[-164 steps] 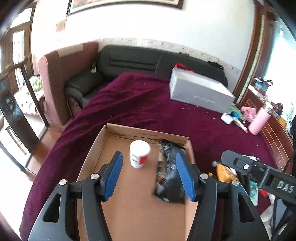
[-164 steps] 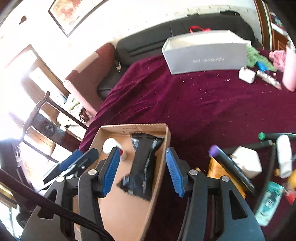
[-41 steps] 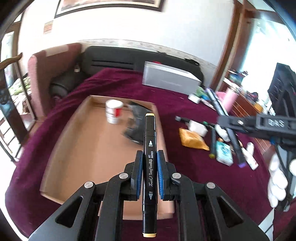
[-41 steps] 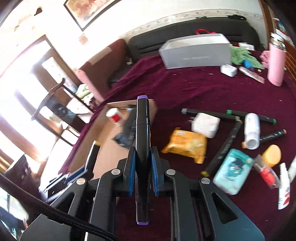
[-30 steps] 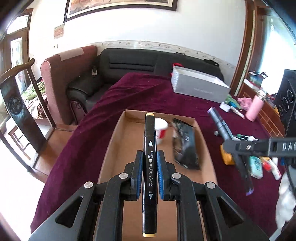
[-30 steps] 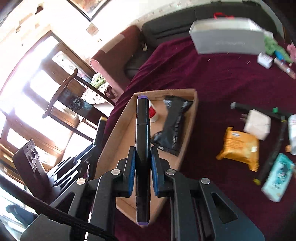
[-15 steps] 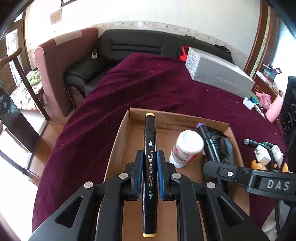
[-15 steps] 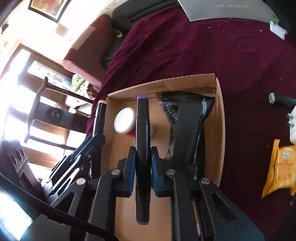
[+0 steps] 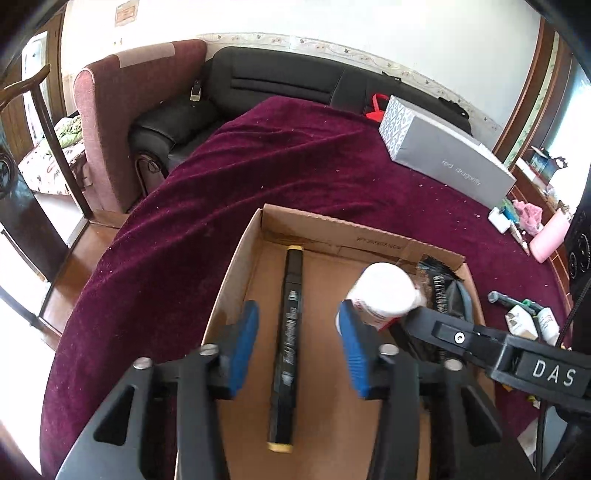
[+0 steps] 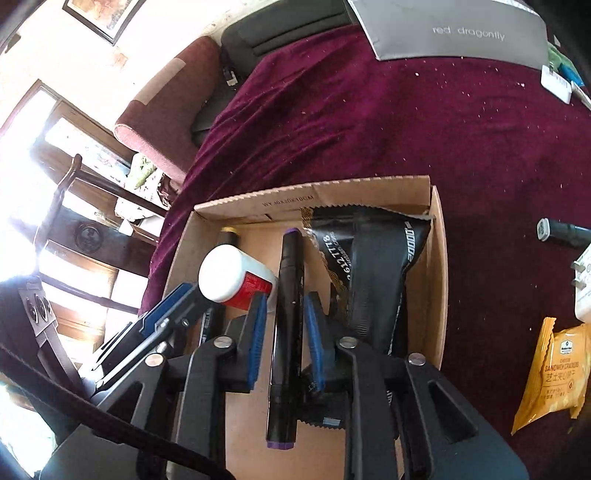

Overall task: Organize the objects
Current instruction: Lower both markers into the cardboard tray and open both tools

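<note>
A cardboard tray (image 9: 236, 258) (image 10: 437, 258) sits on the maroon cloth. In it stand a white-capped red bottle (image 9: 382, 291) (image 10: 236, 282) and a black foil packet (image 10: 373, 266) (image 9: 448, 291). My left gripper (image 9: 295, 343) is open over the tray; a black marker with yellow ends (image 9: 288, 339) lies loose between its blue pads. My right gripper (image 10: 283, 336) is open by a small gap; a black marker with purple ends (image 10: 288, 325) lies between its pads, apart from them. The right gripper's arm also shows in the left wrist view (image 9: 480, 347).
A grey shoe box (image 9: 443, 158) (image 10: 454, 29) stands at the back. To the right of the tray lie a yellow cracker packet (image 10: 554, 373), a dark marker (image 10: 561, 230), white chargers (image 9: 521, 325) and a pink bottle (image 9: 550, 236). Sofa and armchair (image 9: 122, 122) lie beyond.
Both grippers have opened and let go of their markers inside the tray. The left jaws spread wide; the right jaws parted only slightly. Both moved lower over the tray.
</note>
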